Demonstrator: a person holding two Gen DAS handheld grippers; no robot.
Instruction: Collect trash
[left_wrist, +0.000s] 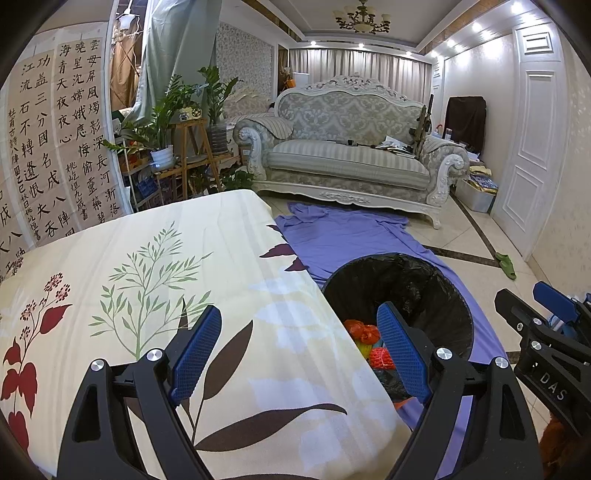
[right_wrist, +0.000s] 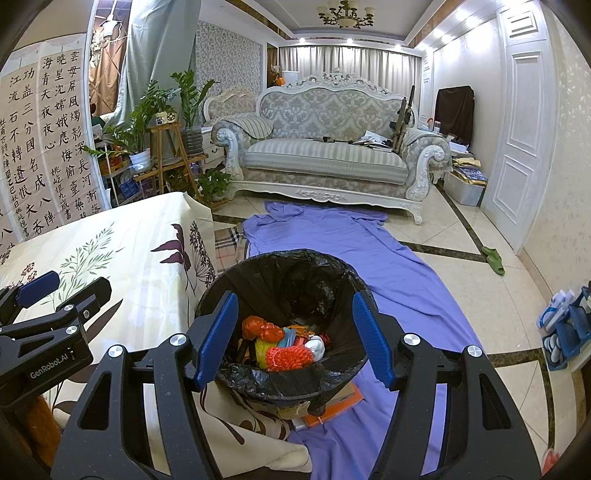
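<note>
A black-lined trash bin (right_wrist: 291, 280) stands on the floor beside the table and holds colourful trash (right_wrist: 288, 347): orange, yellow, white and blue pieces. My right gripper (right_wrist: 295, 332) is open and empty, directly above the bin's mouth. My left gripper (left_wrist: 299, 343) is open and empty over the table's right edge, with the bin (left_wrist: 399, 280) and its trash (left_wrist: 369, 343) just to the right. The right gripper (left_wrist: 546, 314) shows at the right edge of the left wrist view. The left gripper (right_wrist: 48, 295) shows at the left edge of the right wrist view.
The table carries a cream floral cloth (left_wrist: 147, 295). A purple sheet (right_wrist: 351, 243) lies on the tiled floor toward a sofa (right_wrist: 325, 147). Orange boxes (right_wrist: 332, 406) sit under the bin. Green slippers (right_wrist: 493, 258), a plant stand (right_wrist: 166, 155) and a blue rack (right_wrist: 569, 328) stand around.
</note>
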